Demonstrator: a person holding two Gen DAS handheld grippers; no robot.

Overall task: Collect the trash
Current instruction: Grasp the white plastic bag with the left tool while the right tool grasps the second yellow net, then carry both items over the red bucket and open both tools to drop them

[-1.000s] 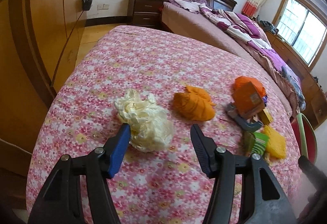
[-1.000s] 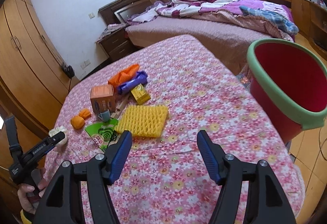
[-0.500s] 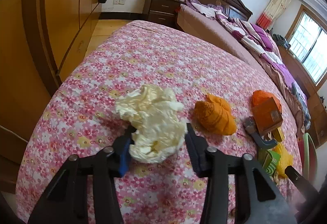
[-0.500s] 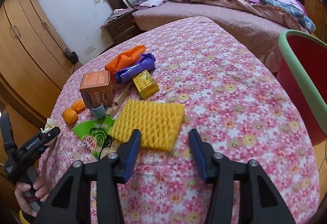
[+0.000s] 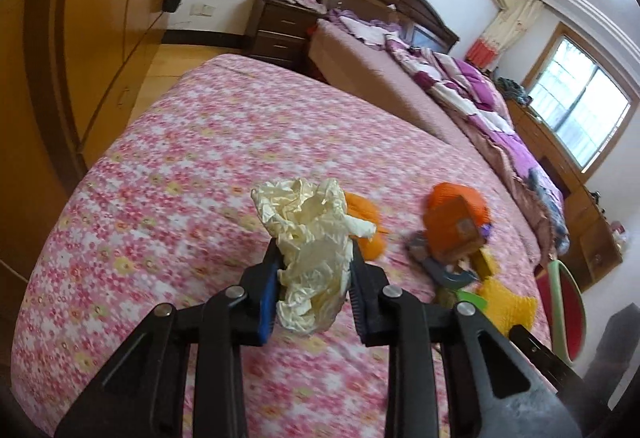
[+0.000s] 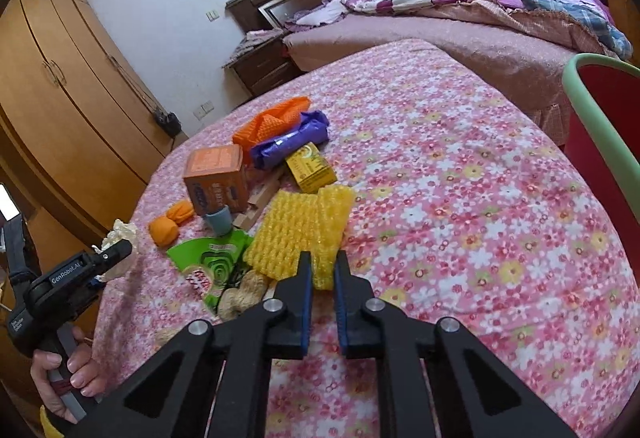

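Observation:
On the pink floral cloth [image 6: 460, 218] lies a heap of trash. My left gripper [image 5: 314, 252] has a crumpled cream wad [image 5: 308, 222] between its blue pads. Its jaws are closing and the pads press the wad's sides, holding it a little above the cloth. In the right wrist view the same wad [image 6: 122, 232] shows at the far left, over a hand [image 6: 60, 366] on the left gripper's handle. My right gripper [image 6: 320, 264] is shut on the near edge of a yellow foam net [image 6: 304, 226]. A red bucket with a green rim [image 6: 592, 110] stands at the right.
Behind the foam net lie an orange box [image 6: 216, 178], an orange ball of wrapping [image 6: 166, 226], a purple wrapper [image 6: 292, 142], a small yellow box [image 6: 312, 166], a green packet [image 6: 212, 258], a grey cup [image 6: 219, 220] and peanuts [image 6: 244, 294]. A wardrobe [image 6: 60, 98] stands left, a bed [image 6: 460, 22] behind.
The left jaws closed around the cream wad and raised it off the cloth. The right gripper moved forward and down to the yellow foam net and shut on its near edge.

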